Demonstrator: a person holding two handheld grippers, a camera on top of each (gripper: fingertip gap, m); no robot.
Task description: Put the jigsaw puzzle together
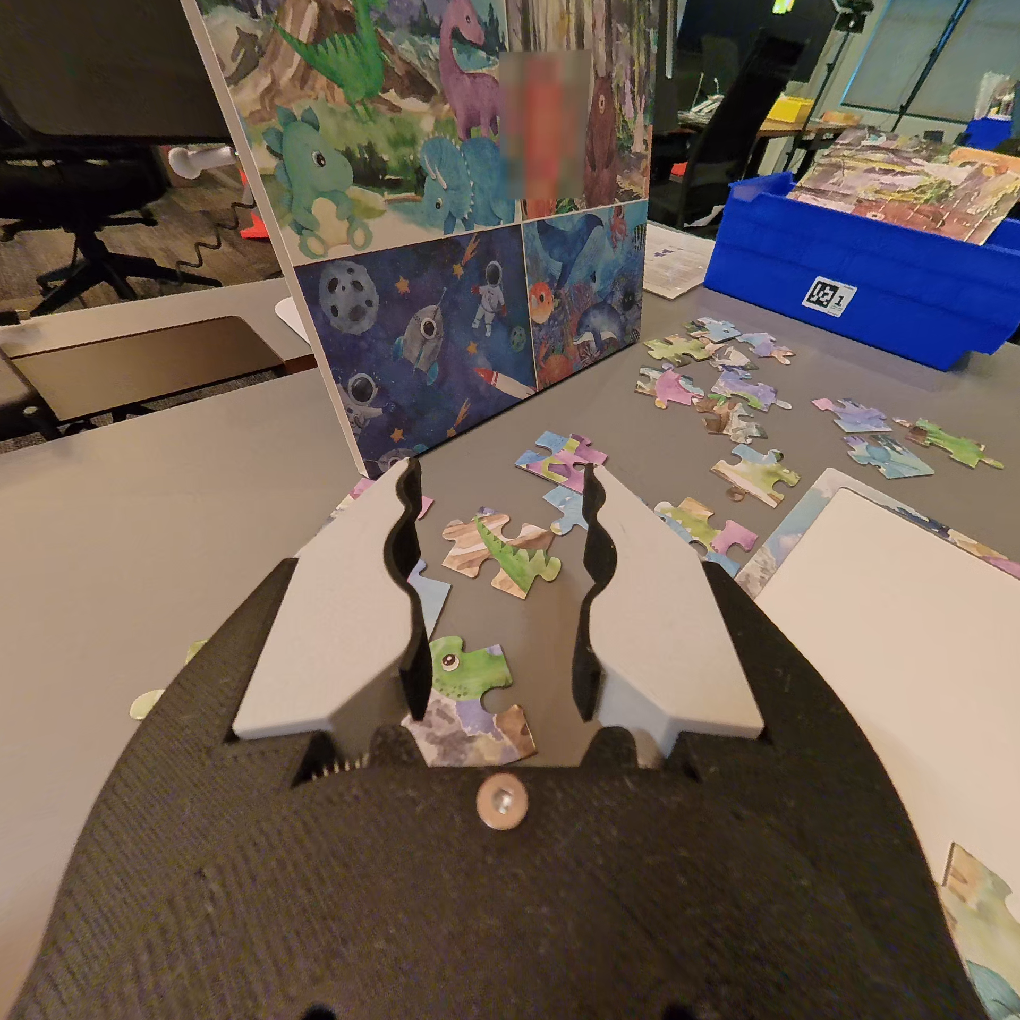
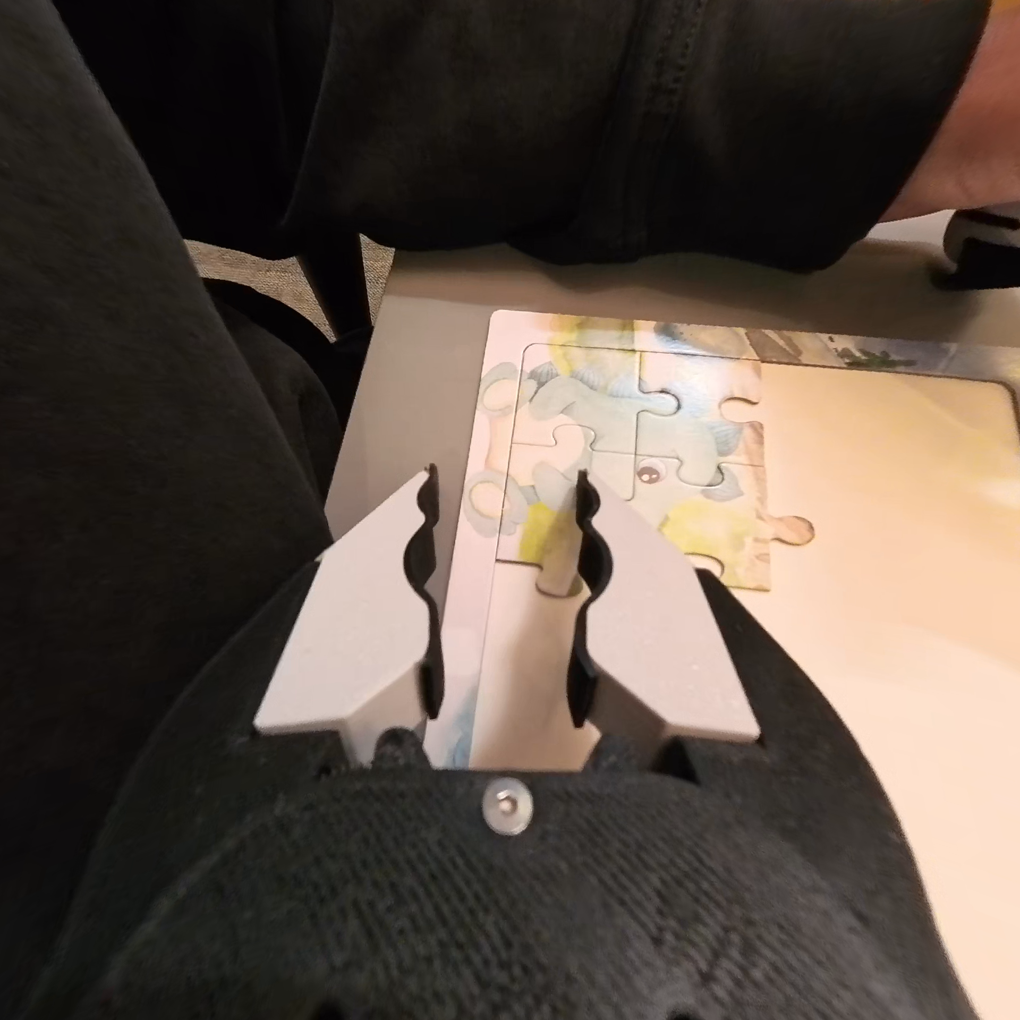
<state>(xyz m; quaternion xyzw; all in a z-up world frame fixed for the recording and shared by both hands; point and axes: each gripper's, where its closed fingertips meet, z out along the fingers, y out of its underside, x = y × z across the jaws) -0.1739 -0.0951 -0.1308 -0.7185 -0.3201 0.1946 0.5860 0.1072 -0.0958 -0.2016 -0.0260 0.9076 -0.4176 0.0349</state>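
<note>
My left gripper (image 1: 501, 466) is open and empty, low over loose puzzle pieces on the grey table (image 1: 165, 552). A piece with a green dinosaur head (image 1: 469, 690) lies between its fingers near the base. A brown piece with a green tail (image 1: 499, 552) lies just ahead. The white puzzle tray (image 1: 883, 635) is to its right. My right gripper (image 2: 505, 472) is open and empty over the tray's (image 2: 883, 497) corner. Several joined pieces (image 2: 635, 436) showing a pale blue dinosaur sit there, and the right fingertip reaches over them.
The puzzle box (image 1: 441, 248) stands upright ahead of the left gripper. Several loose pieces (image 1: 717, 386) are scattered to the right of it. A blue bin (image 1: 861, 265) stands at the far right. A person's dark clothing (image 2: 165, 386) and bare arm (image 2: 966, 110) border the tray.
</note>
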